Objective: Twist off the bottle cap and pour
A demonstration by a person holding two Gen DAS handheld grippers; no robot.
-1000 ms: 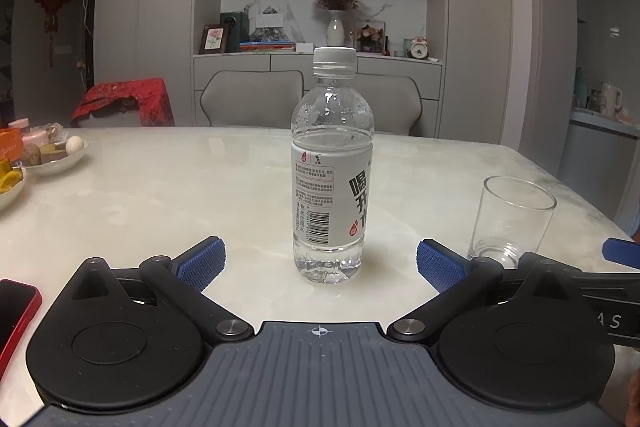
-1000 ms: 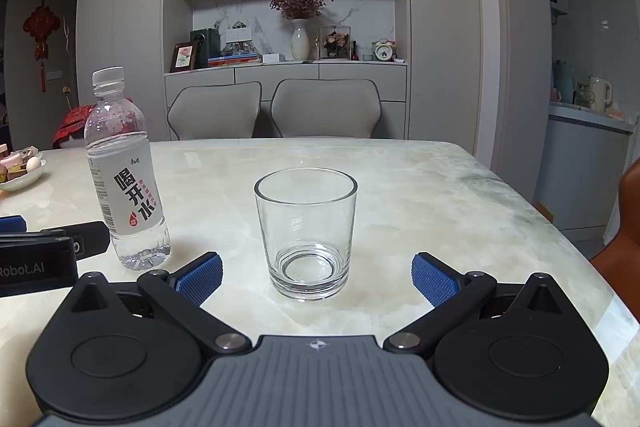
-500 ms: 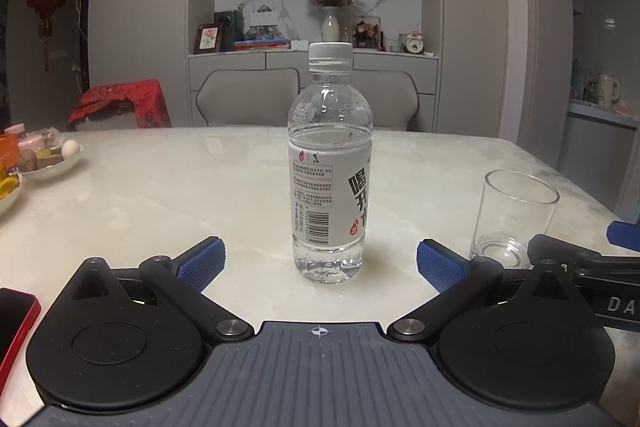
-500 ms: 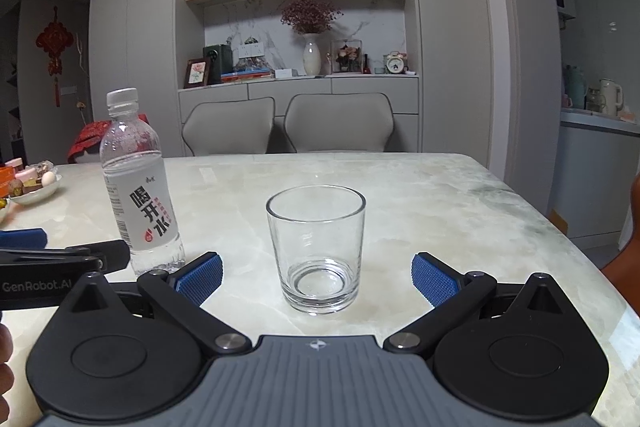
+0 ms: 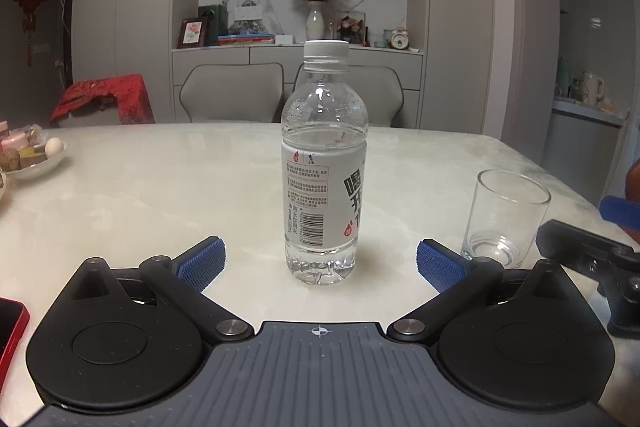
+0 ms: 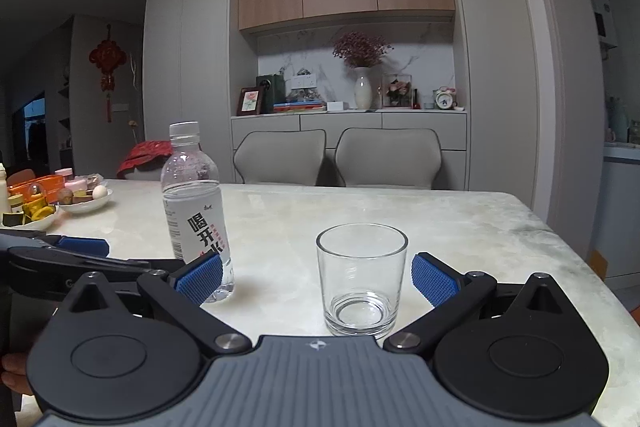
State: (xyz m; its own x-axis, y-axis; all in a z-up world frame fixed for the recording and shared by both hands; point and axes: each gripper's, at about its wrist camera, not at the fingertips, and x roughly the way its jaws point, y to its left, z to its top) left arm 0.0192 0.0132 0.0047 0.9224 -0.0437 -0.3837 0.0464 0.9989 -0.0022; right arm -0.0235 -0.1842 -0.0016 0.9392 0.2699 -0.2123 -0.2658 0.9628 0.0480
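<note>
A clear water bottle (image 5: 323, 179) with a white label and a white cap (image 5: 326, 50) stands upright on the marble table, partly filled. My left gripper (image 5: 320, 261) is open, its blue pads either side of the bottle's base and a little short of it, not touching. An empty drinking glass (image 5: 505, 219) stands to the bottle's right. In the right wrist view the glass (image 6: 361, 283) sits between the open fingers of my right gripper (image 6: 317, 281), untouched, with the bottle (image 6: 195, 203) to the left behind the left pad.
Plates of snacks (image 6: 86, 199) sit at the table's far left. A red phone (image 5: 10, 331) lies at the near left edge. Two grey chairs (image 6: 336, 159) stand behind the table. The right table edge (image 6: 560, 239) is close to the glass.
Both grippers have tilted up and drawn back slightly, so the bottle and glass sit lower in view. The right gripper has risen higher. Bottle and glass have not moved.
</note>
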